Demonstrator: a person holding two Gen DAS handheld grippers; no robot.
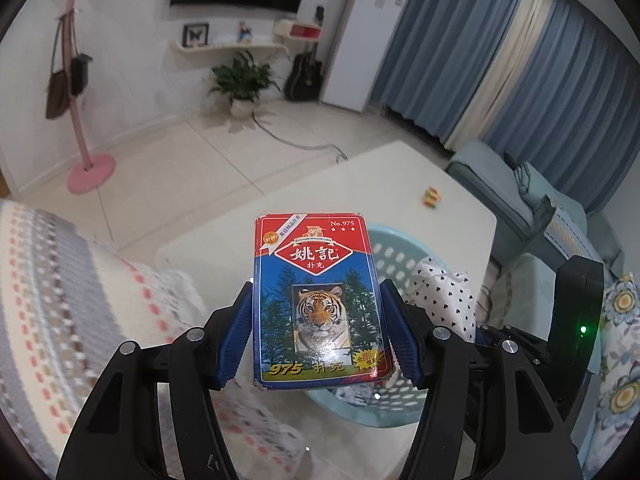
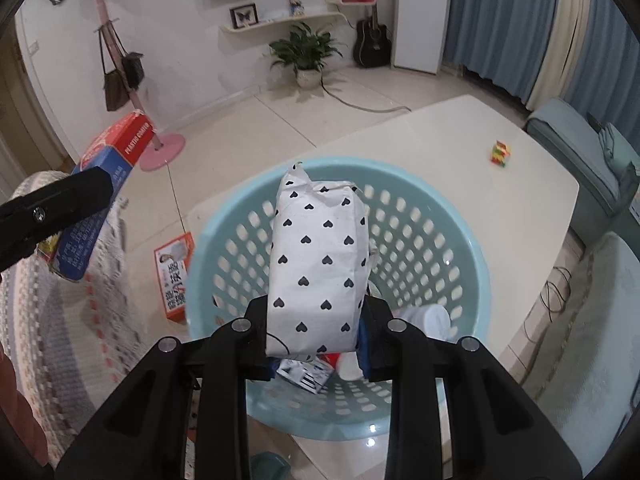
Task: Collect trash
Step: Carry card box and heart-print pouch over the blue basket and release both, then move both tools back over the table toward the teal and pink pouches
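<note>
My left gripper (image 1: 318, 336) is shut on a red and blue playing-card box (image 1: 318, 300) with a tiger picture, held above the near left rim of a light blue perforated basket (image 1: 400, 256). My right gripper (image 2: 316, 328) is shut on a white paper bag (image 2: 320, 264) with black hearts, hanging over the middle of the basket (image 2: 440, 240). The card box (image 2: 100, 184) and the left gripper's black body show at the left of the right wrist view. The bag (image 1: 444, 292) shows behind the box in the left wrist view. Some scraps lie in the basket's bottom.
The basket stands on a white table (image 2: 500, 200) with a small colourful wrapper (image 2: 500, 154) at its far side. An orange box (image 2: 176, 276) lies on the floor to the left. A patterned sofa (image 1: 60, 300) sits left, a blue armchair (image 2: 592, 152) right.
</note>
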